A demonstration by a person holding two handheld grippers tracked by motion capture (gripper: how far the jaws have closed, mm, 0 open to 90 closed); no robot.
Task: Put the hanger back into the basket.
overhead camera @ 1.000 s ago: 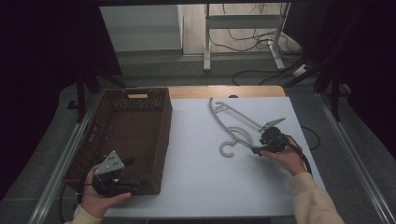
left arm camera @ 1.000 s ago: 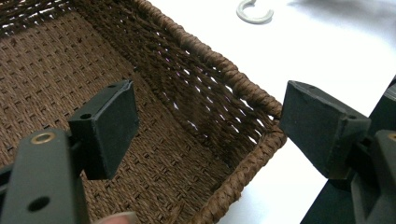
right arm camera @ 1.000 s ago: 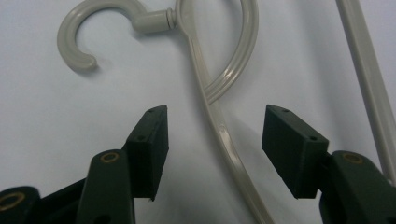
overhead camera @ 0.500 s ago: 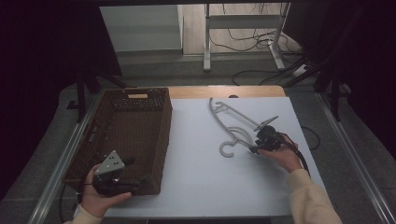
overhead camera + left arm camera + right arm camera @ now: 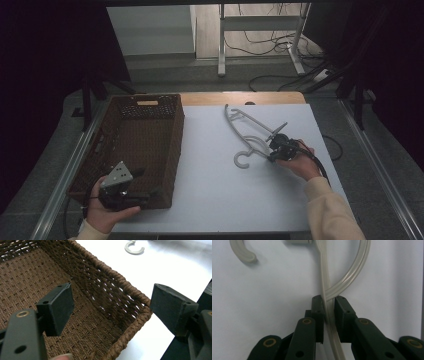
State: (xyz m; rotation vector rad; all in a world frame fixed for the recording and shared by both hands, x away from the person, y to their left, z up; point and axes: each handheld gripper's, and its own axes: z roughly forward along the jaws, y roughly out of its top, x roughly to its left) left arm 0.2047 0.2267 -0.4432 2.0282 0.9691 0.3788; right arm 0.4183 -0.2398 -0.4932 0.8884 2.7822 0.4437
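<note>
I note change at right gripper (image 5: 328, 315): over last second it shifts slightly along hanger (image 5: 248, 132), fingers now nearly closed on thin bar, bar between pads. Grasp judged imminent or just made; lift not yet begun. Hanger lies flat on white surface (image 5: 220, 190), right of basket (image 5: 172, 150). Left gripper (image 5: 110, 310) stays at basket's near right corner, fingers wide apart, holding nothing.

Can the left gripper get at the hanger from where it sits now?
Probably not without moving: the left gripper hangs open at the basket's near corner, and the hanger lies across the table, already pinched by the right gripper.
</note>
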